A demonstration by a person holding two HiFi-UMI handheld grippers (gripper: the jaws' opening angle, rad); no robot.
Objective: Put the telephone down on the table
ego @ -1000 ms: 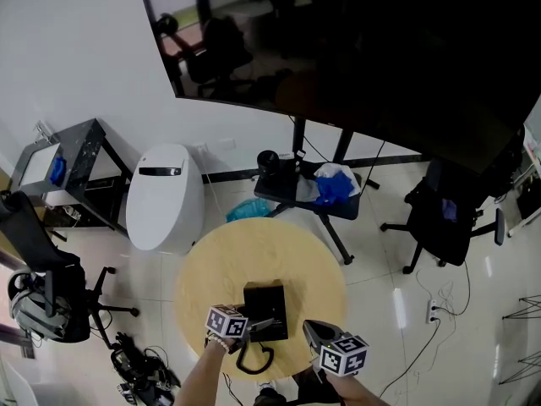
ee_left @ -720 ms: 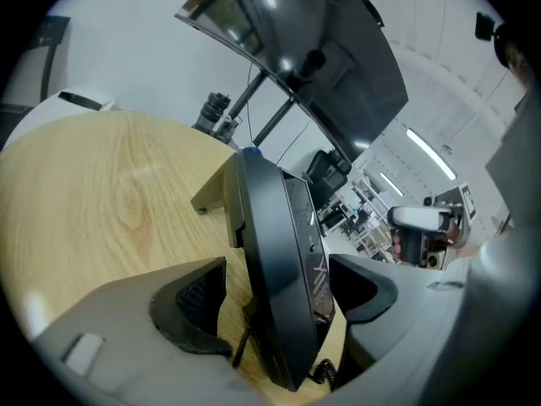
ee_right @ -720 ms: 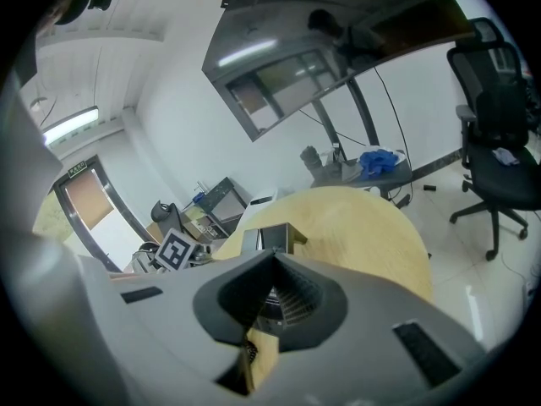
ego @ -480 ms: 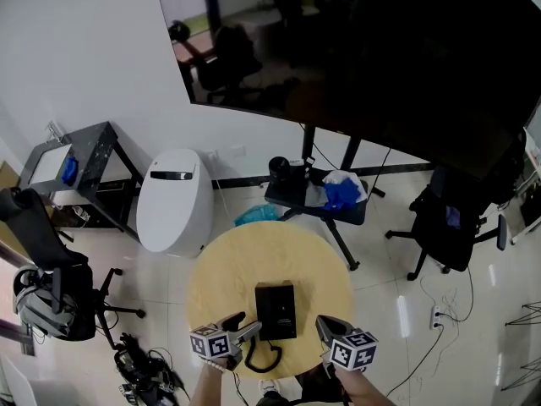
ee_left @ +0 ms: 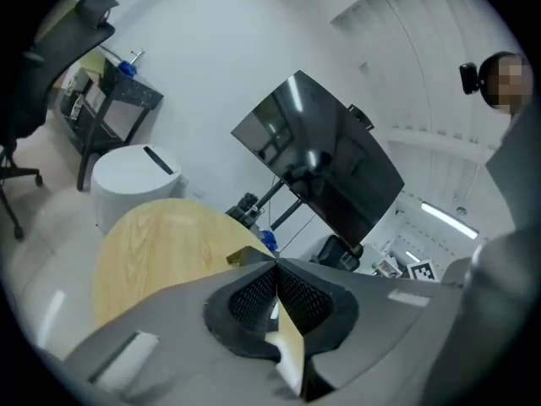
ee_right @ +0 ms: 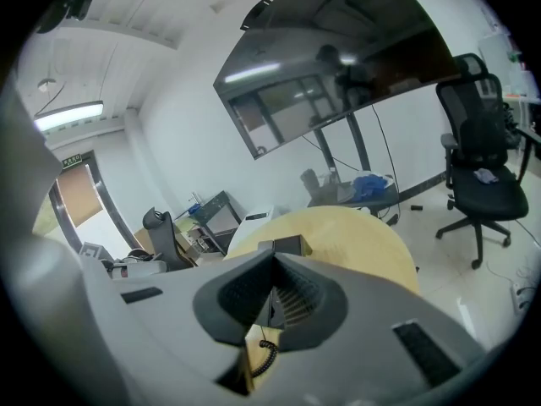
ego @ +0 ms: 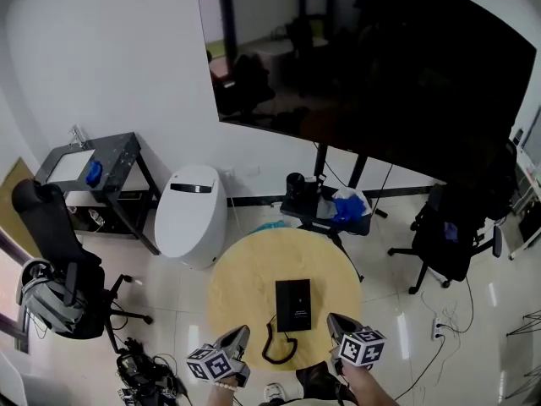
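The black telephone base (ego: 293,304) sits on the round wooden table (ego: 245,277). Its curved black handset (ego: 274,346) lies with the cord on the tabletop just in front of the base, near the table's front edge. My left gripper (ego: 239,335) hangs off the table's front left rim, clear of the handset, its jaws shut with nothing between them (ee_left: 275,265). My right gripper (ego: 332,320) hovers at the front right rim, shut and empty (ee_right: 272,260). In the right gripper view the base (ee_right: 286,245) shows above the jaws and the coiled cord (ee_right: 269,353) below them.
A white rounded unit (ego: 193,214) stands left of the table, and a low stand with a blue cloth (ego: 325,210) is behind it. Office chairs (ego: 51,252) (ego: 448,235) flank the table. A big dark screen (ego: 372,83) hangs above. Cables and gear (ego: 139,370) lie on the floor.
My left gripper has let go of the handset, drawn back off the table's front left edge and shut empty. The handset stays on the table. The right gripper rose a little.
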